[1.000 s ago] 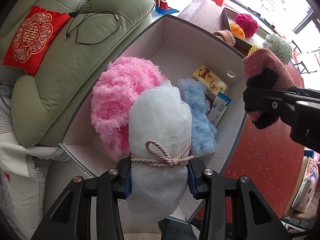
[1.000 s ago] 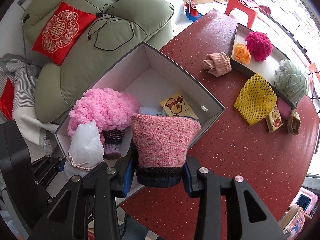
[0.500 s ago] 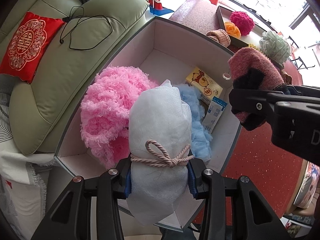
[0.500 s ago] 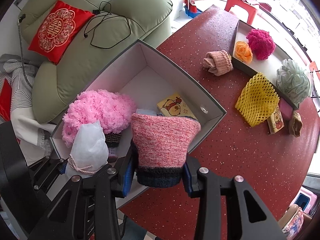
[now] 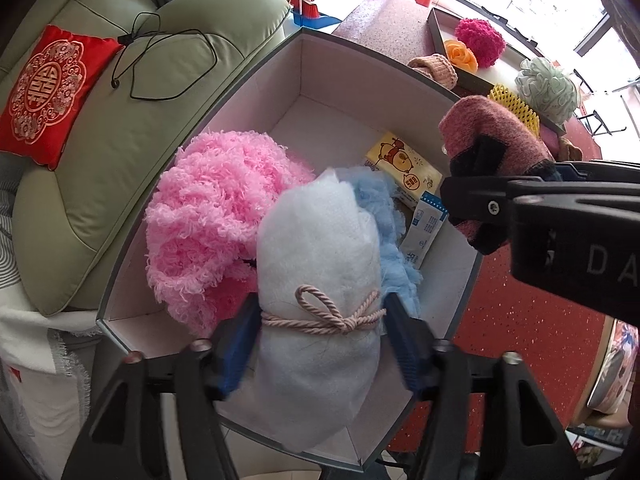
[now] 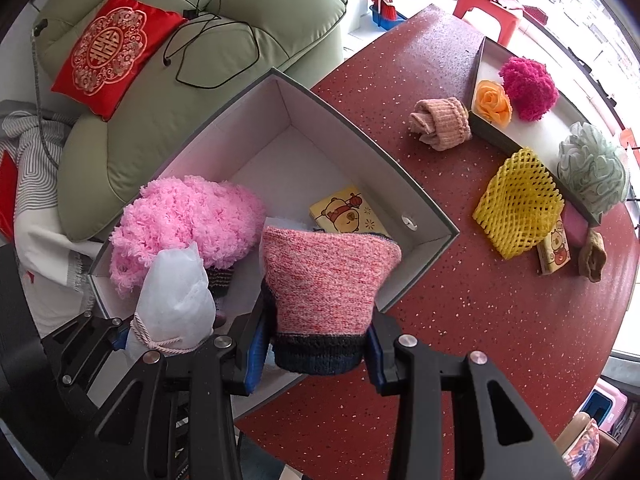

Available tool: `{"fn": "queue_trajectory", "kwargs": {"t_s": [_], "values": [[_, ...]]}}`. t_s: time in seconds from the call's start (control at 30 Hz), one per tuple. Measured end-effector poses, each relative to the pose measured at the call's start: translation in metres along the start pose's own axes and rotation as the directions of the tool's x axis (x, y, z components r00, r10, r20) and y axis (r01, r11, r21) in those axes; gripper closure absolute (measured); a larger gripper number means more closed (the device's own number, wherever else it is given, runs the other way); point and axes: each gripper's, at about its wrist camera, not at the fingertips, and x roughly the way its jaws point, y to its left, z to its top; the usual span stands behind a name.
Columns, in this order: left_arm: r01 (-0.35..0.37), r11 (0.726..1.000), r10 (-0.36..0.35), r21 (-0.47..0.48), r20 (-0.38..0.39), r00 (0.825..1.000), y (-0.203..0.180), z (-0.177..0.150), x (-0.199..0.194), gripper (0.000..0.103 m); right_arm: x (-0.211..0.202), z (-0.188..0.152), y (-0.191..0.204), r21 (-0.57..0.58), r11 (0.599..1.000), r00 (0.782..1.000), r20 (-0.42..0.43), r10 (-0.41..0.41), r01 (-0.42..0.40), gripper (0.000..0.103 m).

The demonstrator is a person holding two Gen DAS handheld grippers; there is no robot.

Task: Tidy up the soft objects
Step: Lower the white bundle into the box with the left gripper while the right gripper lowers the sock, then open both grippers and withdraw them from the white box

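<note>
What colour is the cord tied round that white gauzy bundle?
Pale pink, a twisted cord knotted in a bow around the white bundle; clearest in the left wrist view.

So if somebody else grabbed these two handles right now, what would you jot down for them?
Left gripper: jaws opening around the white mesh pouch tied with pink cord, over the grey cardboard box.
Right gripper: jaws opening, pink knitted sock with dark cuff between them, over the box.
Done: fluffy pink ball and pale blue fluffy piece are boxed.
Left: rolled peach sock, yellow foam net, green bath pouf.
</note>
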Motion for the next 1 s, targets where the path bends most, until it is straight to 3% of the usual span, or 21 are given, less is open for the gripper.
{"fn": "queue_trajectory", "kwargs": {"t_s": [0.03, 0.1, 0.17, 0.3, 0.43, 0.47, 0.53, 0.57, 0.8, 1.0], "values": [[0.002, 1.0, -0.002, 0.001, 0.006, 1.0, 0.0, 0.0, -0.002, 0.0, 0.001, 0.0, -0.001, -0.001, 1.0, 1.0, -0.003, 0.0, 0.0, 0.046], [0.0, 1.0, 0.0, 0.007, 0.019, 1.0, 0.0, -0.001, -0.005, 0.0, 0.0, 0.0, -0.003, 0.003, 1.0, 1.0, 0.005, 0.01, -0.01, 0.009], [0.003, 1.0, -0.004, 0.019, 0.036, 0.999, 0.0, -0.001, -0.01, 0.0, -0.005, -0.001, -0.007, 0.014, 0.999, 0.999, 0.04, 0.029, -0.03, 0.0], [0.033, 0.998, -0.038, 0.057, 0.093, 0.995, -0.001, -0.005, -0.031, 0.0, -0.02, -0.005, -0.011, 0.027, 0.999, 0.997, 0.076, 0.034, -0.036, 0.0], [-0.145, 0.985, 0.118, 0.089, 0.256, 0.96, -0.006, -0.018, -0.079, 0.0, -0.054, -0.013, -0.018, 0.06, 0.998, 0.989, 0.143, 0.023, -0.032, 0.0], [-0.11, 0.989, 0.083, 0.095, 0.25, 0.965, -0.004, -0.02, -0.086, 0.0, -0.065, -0.016, -0.019, 0.064, 0.997, 0.987, 0.161, 0.021, -0.032, 0.0], [-0.013, 0.994, -0.005, 0.108, 0.168, 0.986, 0.001, -0.018, -0.083, 0.0, -0.082, -0.023, -0.019, 0.074, 0.997, 0.983, 0.181, 0.015, -0.029, 0.0], [-0.011, 0.996, -0.002, 0.094, 0.137, 0.991, 0.004, -0.018, -0.08, 0.0, -0.088, -0.026, -0.02, 0.086, 0.996, 0.984, 0.176, 0.01, -0.026, 0.0], [-0.046, 0.998, 0.047, -0.045, 0.039, 0.998, 0.02, -0.037, -0.073, 0.0, -0.092, -0.053, -0.019, 0.142, 0.989, 0.993, 0.116, 0.014, -0.03, 0.0], [-0.104, 0.994, 0.104, -0.029, 0.019, 0.994, 0.014, -0.046, -0.073, 0.0, -0.087, -0.066, -0.011, 0.145, 0.989, 0.995, 0.092, 0.026, -0.039, 0.0]]}}
